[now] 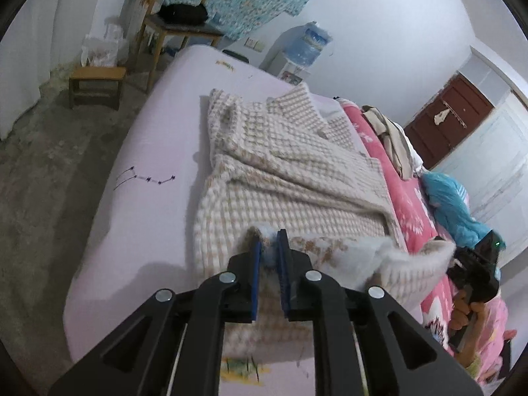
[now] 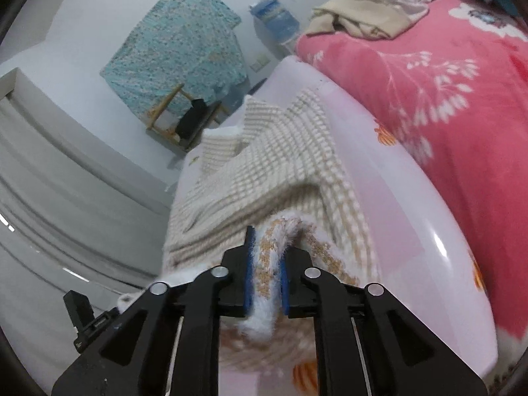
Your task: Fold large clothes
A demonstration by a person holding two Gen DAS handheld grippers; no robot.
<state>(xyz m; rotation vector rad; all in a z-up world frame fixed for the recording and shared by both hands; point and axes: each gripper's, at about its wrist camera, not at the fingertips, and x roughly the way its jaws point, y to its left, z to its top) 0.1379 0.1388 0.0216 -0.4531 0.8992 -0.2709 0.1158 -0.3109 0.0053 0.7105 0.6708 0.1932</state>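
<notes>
A large cream-and-tan checked fleece garment [image 1: 280,171] lies spread on the lilac bed sheet [image 1: 155,151]; it also shows in the right wrist view [image 2: 270,165]. My left gripper [image 1: 270,241] is shut on the garment's near hem, held lifted above the bed. My right gripper [image 2: 267,250] is shut on another part of the same hem, where the white fleecy inside shows. The right gripper also shows in the left wrist view [image 1: 475,264] at the right, held by a hand.
A pink floral quilt [image 2: 429,105] with a pile of clothes [image 2: 373,6] lies along the bed's far side. A wooden chair [image 1: 178,16], a low stool [image 1: 95,82] and a water dispenser [image 1: 307,46] stand beyond the bed. Bare concrete floor [image 1: 49,171] is to the left.
</notes>
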